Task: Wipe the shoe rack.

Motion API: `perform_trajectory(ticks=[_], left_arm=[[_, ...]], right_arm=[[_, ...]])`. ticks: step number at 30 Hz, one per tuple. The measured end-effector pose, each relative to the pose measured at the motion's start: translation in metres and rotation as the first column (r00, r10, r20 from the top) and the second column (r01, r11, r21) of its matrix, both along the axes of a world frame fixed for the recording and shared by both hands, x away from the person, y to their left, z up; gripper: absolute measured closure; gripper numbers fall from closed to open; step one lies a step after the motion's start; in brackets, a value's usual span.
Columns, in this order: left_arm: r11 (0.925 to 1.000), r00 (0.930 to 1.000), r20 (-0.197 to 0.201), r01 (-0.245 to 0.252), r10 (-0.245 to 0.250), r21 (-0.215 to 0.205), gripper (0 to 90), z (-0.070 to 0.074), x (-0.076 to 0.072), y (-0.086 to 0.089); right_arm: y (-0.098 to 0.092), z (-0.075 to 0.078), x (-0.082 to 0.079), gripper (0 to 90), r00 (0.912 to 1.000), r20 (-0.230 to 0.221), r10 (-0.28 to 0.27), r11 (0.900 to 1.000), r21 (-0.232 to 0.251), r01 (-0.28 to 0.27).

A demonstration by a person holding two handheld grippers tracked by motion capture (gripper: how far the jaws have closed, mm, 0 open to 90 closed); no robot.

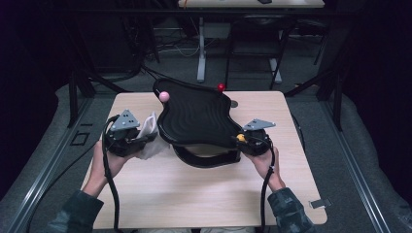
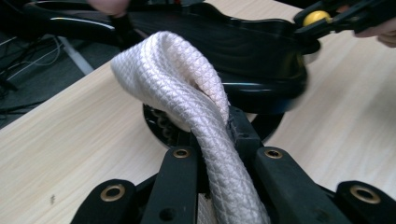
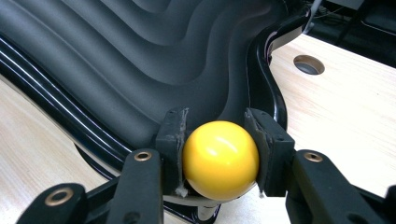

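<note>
Step in hand, as I read it: wiping the black wavy board (image 1: 197, 116) at the middle of the table (image 1: 145, 194) with a cloth while the other hand steadies it.

Left gripper (image 1: 130, 135): jaws pressed together on the white quilted cloth (image 2: 187, 88), which loops up from between them and droops toward the board's left edge. Whether the cloth touches the board is hard to tell from the left gripper view; it looks just beside the rim.

Right gripper (image 3: 219, 156): jaws pinching the yellow ball knob (image 3: 220, 158) at the board's near right corner, 1 pad on each side.

Board sits tilted on a round black base (image 1: 206, 156). 2 more knobs stand at its far side, a pink one (image 1: 164, 96) and a red one (image 1: 221, 87).

Next move, by my judgement: carry the cloth onto the ribbed top and drag it along the grooves, with the yellow knob held firm so the board does not rock.

Hidden: most of the base, the knob's stem, the cloth's tail behind the jaws. The room beyond is dark.
</note>
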State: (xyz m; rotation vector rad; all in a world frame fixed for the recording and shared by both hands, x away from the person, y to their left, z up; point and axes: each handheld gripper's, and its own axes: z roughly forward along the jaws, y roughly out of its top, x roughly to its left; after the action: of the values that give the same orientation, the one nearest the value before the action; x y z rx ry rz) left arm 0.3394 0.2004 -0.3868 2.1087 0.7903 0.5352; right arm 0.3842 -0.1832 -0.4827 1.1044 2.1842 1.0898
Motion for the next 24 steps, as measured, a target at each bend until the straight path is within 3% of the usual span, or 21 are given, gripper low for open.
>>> perform_trajectory(ticks=[11, 24], left_arm=[[0.9982, 1.0, -0.007, 0.005, -0.004, 0.06, 83.0, -0.006, 0.028, -0.006], [0.999, 0.9999, 0.012, 0.004, -0.005, 0.044, 83.0, -0.015, 0.043, -0.009]], right_arm=[[-0.015, 0.002, 0.004, 59.8, 0.9962, -0.031, 0.082, 0.997, 0.004, -0.082], [-0.012, 0.002, 0.002, 59.4, 0.9996, -0.025, 0.011, 1.0, 0.006, -0.011]])
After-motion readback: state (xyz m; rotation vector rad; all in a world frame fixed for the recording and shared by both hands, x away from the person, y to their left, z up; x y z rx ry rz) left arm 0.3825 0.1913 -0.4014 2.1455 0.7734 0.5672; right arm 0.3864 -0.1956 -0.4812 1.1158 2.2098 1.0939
